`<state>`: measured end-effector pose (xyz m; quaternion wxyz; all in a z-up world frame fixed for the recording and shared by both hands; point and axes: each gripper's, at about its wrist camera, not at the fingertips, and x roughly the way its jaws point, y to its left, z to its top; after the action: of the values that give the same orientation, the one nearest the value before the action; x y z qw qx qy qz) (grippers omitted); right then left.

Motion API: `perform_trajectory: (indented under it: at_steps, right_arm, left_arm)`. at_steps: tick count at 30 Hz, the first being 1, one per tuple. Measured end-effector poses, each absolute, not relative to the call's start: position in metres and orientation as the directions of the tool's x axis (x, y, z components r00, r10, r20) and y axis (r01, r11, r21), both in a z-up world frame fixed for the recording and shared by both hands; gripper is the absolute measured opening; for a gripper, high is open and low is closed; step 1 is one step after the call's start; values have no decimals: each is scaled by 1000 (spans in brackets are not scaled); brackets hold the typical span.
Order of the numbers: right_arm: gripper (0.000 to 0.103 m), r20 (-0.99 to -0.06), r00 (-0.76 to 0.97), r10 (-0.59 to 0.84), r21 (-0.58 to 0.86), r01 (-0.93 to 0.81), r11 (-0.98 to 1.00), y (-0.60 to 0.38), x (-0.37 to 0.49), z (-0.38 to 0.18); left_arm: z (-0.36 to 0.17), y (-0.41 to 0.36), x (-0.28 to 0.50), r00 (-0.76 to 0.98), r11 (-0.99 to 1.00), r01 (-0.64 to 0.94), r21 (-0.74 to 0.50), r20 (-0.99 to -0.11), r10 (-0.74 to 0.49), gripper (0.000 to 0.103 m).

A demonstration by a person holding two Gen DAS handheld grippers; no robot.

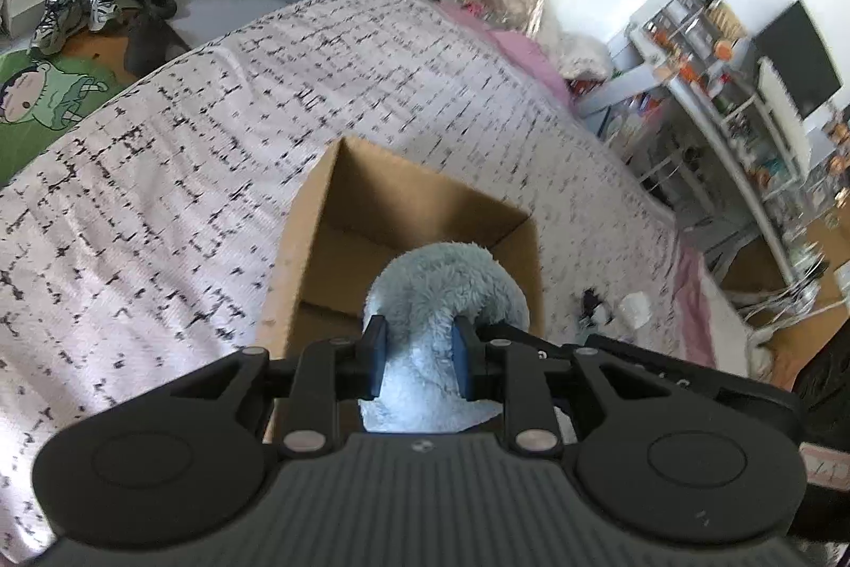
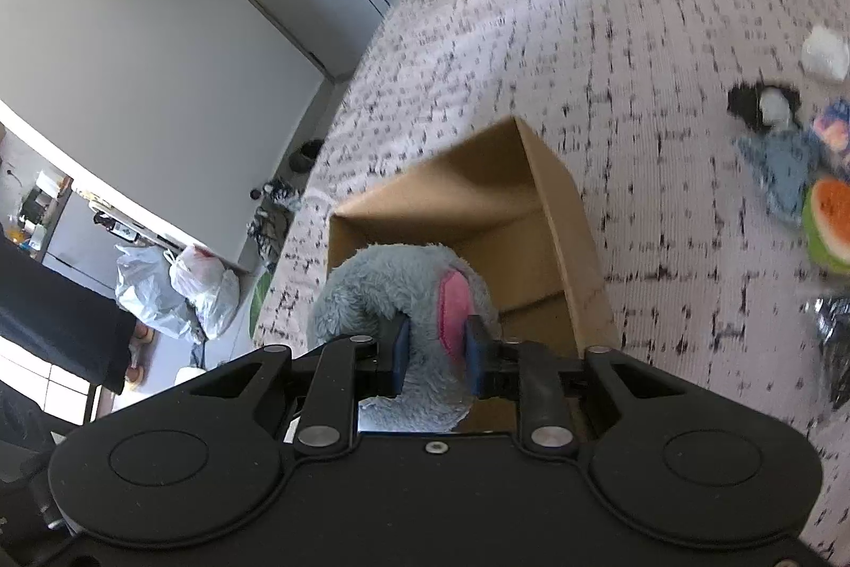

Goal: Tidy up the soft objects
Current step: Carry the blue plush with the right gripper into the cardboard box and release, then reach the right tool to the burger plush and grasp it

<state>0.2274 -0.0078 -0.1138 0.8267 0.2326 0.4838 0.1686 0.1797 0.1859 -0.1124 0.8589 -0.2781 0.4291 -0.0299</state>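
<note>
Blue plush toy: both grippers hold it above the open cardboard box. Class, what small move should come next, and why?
Probably lower it straight down. The blue plush toy is pinched by the left gripper and right gripper, directly over the open cardboard box, whose visible interior looks bare.

The blue plush (image 1: pixel 446 290) hides part of the cardboard box (image 1: pixel 404 216) floor. Far shelf (image 1: pixel 706 51) items are blurred. The watermelon toy (image 2: pixel 831 221) is cut by the frame's edge.
</note>
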Motion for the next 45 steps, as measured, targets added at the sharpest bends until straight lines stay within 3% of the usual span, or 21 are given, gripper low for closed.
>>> perform_trajectory:
  at_steps: [2, 7, 13, 18, 21, 45]
  right_arm:
    - [33, -729, 457, 510, 554, -43, 831, -9, 226, -118]
    - [64, -717, 479, 506, 556, -43, 830, -22, 219, -109]
    - [77, -693, 534, 484, 543, -56, 838, -44, 212, -89]
    - [80, -675, 581, 455, 528, -50, 848, -69, 204, -76]
    - [88, -670, 605, 431, 518, -35, 855, -86, 200, -72]
    - [93, -677, 641, 363, 535, 89, 840, -216, 172, -82]
  left_arm:
    - [-117, 188, 180, 610, 846, -213, -489, -743, -276, 25]
    - [-112, 186, 177, 598, 852, -244, -463, -763, -244, 30]
    - [-98, 174, 173, 596, 869, -259, -422, -778, -200, 54]
    - [-88, 161, 168, 610, 869, -271, -414, -773, -178, 68]
    - [-82, 150, 165, 612, 876, -275, -395, -775, -157, 73]
    - [-65, 31, 155, 619, 923, -201, -329, -773, -140, 80]
